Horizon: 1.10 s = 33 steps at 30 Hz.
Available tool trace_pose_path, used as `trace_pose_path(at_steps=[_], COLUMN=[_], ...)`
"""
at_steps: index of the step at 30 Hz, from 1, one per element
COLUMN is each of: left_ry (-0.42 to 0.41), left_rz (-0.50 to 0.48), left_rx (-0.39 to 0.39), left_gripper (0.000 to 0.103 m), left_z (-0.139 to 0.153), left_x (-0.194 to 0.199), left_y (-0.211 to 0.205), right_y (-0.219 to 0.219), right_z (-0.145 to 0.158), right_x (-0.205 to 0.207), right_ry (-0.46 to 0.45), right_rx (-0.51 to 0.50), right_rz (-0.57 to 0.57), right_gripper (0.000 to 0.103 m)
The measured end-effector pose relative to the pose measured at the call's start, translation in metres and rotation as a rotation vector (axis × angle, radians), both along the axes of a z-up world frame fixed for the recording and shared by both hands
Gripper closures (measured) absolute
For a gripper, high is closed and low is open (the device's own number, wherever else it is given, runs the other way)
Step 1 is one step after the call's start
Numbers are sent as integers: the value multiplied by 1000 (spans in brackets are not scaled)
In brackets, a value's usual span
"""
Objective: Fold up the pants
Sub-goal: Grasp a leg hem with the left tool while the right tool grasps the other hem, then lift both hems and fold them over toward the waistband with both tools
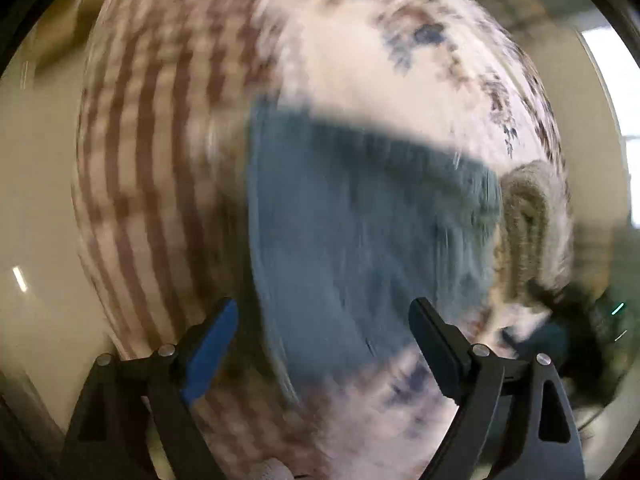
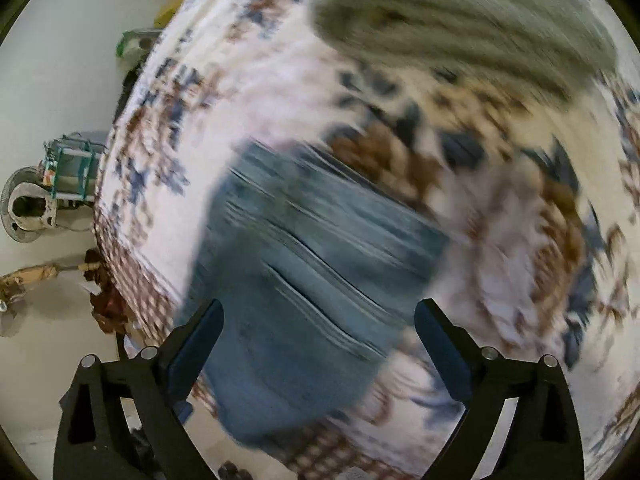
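A patterned bedspread covers the work surface, checked at one edge, floral across the middle. Nearest, the left gripper and right gripper hover with jaws spread, empty, likely poised over the blue denim pants lying flat. Beyond, a ribbed olive knit; motion blur hides finer detail.

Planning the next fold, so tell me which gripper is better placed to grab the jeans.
Probably the right gripper: the jeans fill the gap between its open fingers. The left gripper is open too, but a side edge of the jeans runs near its blue finger. Both views are blurred.
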<state>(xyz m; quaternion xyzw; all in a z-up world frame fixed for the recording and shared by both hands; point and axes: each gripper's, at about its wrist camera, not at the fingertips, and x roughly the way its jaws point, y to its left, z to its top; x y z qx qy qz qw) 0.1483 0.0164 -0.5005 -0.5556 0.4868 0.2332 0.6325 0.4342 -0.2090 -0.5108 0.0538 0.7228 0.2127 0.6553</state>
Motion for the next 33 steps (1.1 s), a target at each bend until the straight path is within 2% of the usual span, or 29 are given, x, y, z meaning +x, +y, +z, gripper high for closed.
trace_pose_path(at_steps=[2, 4, 6, 10, 12, 15, 18, 21, 22, 23, 24, 25, 26, 28, 29, 33], left_ry=[25, 40, 49, 29, 7, -2, 35, 41, 39, 39, 36, 30, 26, 25, 22, -42], left_rz=[45, 86, 126, 252, 351, 471, 544, 622, 661, 678, 694, 692, 683, 639, 626, 554], left_rx=[-132, -216, -253, -294, -311, -298, -336, -360, -359, -352, -336, -315, -300, -249, -237, -219], left_gripper=[16, 16, 16, 16, 16, 16, 16, 16, 23, 37, 43, 55, 65, 72, 74, 76], left_z=[-24, -41, -53, -72, -80, -82, -91, -92, -90, -87, -83, -77, -73, -60, -56, -41], left_x=[-10, -16, -16, -8, -5, -2, 1, -2, -5, -6, -7, -5, -3, 6, 8, -2], left_y=[-34, -59, -74, -79, -73, -60, -52, -44, -42, -40, -36, -32, -29, -21, -18, -9], right_y=[-20, -32, -42, -52, -49, -39, -34, -32, -33, -34, -35, -37, -35, -31, -30, -38], right_z=[-14, -27, -38, -57, -67, -77, -94, -112, -119, -124, -129, -133, -137, -136, -134, -117], right_x=[-11, -18, -26, -32, -28, -20, -3, 16, 20, 23, 26, 28, 29, 24, 22, 14], right_ry=[19, 42, 52, 68, 77, 87, 91, 102, 105, 105, 104, 106, 111, 70, 59, 77], right_rx=[-22, -24, -23, 8, 39, 90, 132, 192, 218, 244, 272, 307, 327, 306, 305, 359], right_rz=[38, 77, 112, 147, 144, 133, 94, 5, -32, -65, -108, -149, -173, -180, -181, -234], right_gripper=[5, 5, 5, 6, 6, 6, 6, 6, 6, 8, 15, 21, 43, 46, 51, 58])
